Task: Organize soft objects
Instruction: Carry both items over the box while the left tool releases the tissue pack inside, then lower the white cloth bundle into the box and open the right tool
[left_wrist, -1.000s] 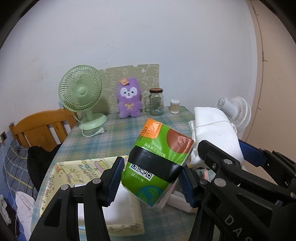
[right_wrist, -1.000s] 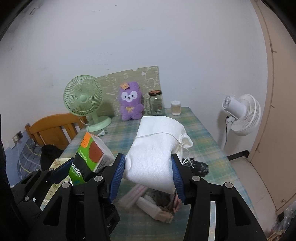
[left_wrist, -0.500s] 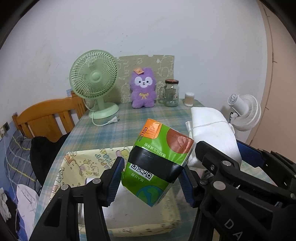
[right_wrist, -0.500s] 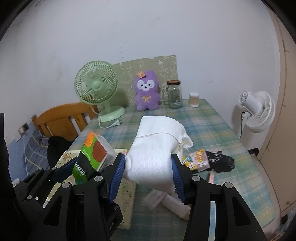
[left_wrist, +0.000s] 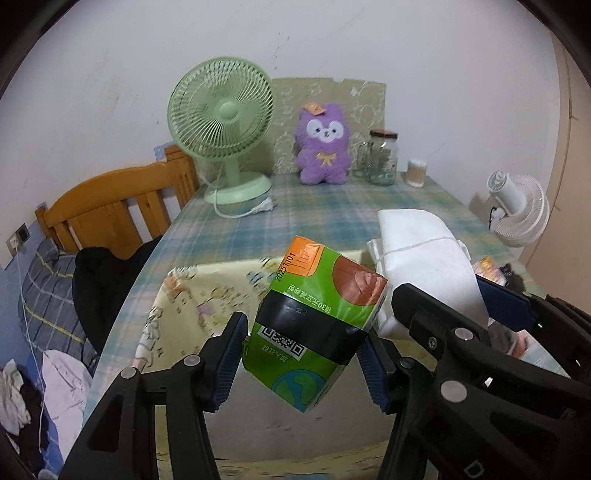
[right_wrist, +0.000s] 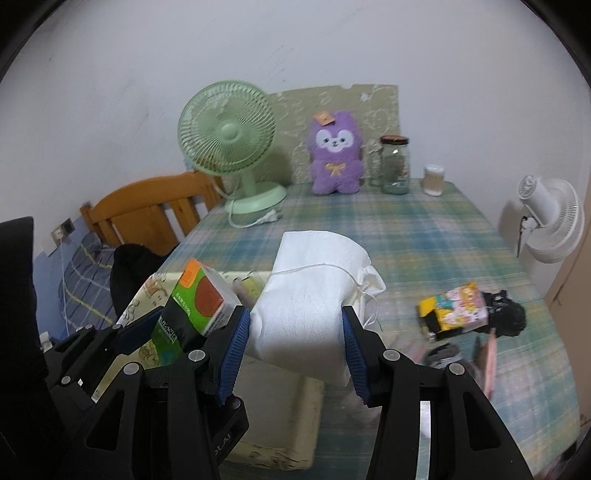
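Note:
My left gripper (left_wrist: 304, 356) is shut on a green tissue pack (left_wrist: 314, 325) with an orange corner and a black band; the pack hangs tilted above a pale yellow fabric bin (left_wrist: 192, 306). My right gripper (right_wrist: 295, 343) is shut on a white cloth pouch (right_wrist: 314, 291) tied with string, held beside the pack over the bin's right side. In the right wrist view the tissue pack (right_wrist: 195, 299) and the left gripper (right_wrist: 140, 332) show at the lower left. The pouch (left_wrist: 424, 254) also appears right of the pack in the left wrist view.
A plaid tablecloth (right_wrist: 424, 236) covers the table. At the back stand a green fan (left_wrist: 221, 122), a purple plush (left_wrist: 325, 144), a glass jar (left_wrist: 384, 157) and a small container (left_wrist: 417, 173). A yellow packet (right_wrist: 454, 308) and a black item (right_wrist: 506, 317) lie right. A wooden chair (left_wrist: 110, 210) and a white fan (right_wrist: 550, 218) flank the table.
Both grippers have moved forward and down over the table with their loads still held. The fabric bin now lies right under them, and the fan and plush look closer.

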